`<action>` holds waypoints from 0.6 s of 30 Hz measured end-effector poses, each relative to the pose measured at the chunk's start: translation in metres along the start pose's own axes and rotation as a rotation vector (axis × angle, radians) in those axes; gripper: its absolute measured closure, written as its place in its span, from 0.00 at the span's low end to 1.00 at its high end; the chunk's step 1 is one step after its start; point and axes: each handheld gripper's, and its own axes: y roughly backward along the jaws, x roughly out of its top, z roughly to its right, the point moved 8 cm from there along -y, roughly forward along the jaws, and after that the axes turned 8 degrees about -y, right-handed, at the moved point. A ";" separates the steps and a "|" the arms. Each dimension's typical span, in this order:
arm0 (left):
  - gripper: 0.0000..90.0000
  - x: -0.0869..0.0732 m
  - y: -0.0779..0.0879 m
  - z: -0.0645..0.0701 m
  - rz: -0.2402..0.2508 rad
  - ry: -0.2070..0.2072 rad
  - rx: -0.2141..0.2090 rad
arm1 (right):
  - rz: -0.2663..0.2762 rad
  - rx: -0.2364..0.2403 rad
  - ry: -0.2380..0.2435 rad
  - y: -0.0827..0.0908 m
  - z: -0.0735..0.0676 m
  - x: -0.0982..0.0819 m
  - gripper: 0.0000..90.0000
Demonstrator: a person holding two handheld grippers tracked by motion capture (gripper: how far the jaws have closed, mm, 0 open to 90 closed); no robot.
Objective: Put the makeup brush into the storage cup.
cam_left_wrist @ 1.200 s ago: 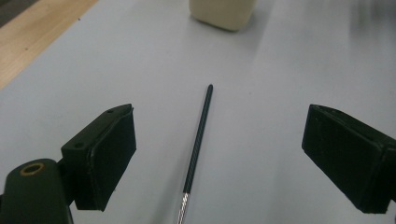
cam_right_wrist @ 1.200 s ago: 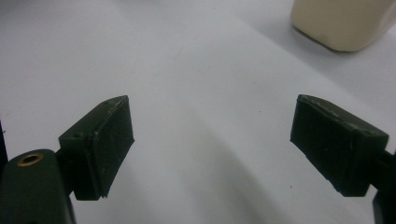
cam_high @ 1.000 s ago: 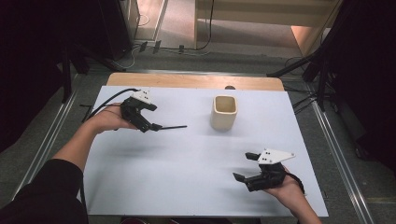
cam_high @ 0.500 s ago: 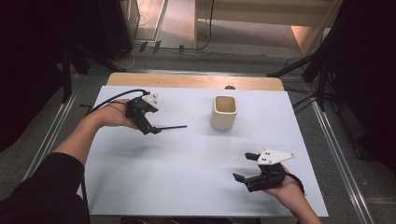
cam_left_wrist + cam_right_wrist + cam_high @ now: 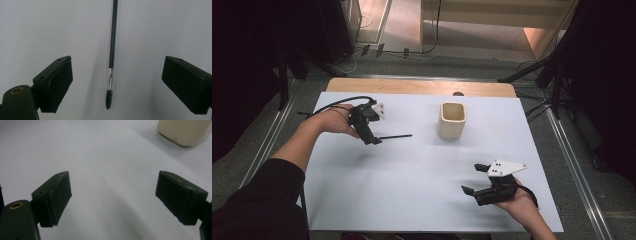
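A thin black brush (image 5: 112, 40) with a small bristled tip and a metal collar lies flat on the white table (image 5: 412, 185). In the high view the brush (image 5: 395, 135) reaches rightward from my left gripper (image 5: 373, 140). That left gripper (image 5: 113, 85) hovers open over the bristle end, one jaw on either side, not touching it. A cream cup (image 5: 452, 120) stands upright right of the brush. My right gripper (image 5: 474, 180) rests open at the front right, nothing between its jaws. Seen from the right gripper (image 5: 112, 200), the cup (image 5: 186, 131) sits at the upper right.
A wooden strip (image 5: 422, 86) runs along the table's far edge. Dark stands and cables sit on the floor beyond and to both sides. White table surface stretches between the two grippers.
My left gripper has shifted right and tilted down over the brush's near end. The right gripper has stayed where it was.
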 end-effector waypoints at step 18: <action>0.11 0.004 -0.016 0.000 -0.061 -0.045 -0.050 | 0.003 0.004 0.005 0.000 -0.001 0.000 0.15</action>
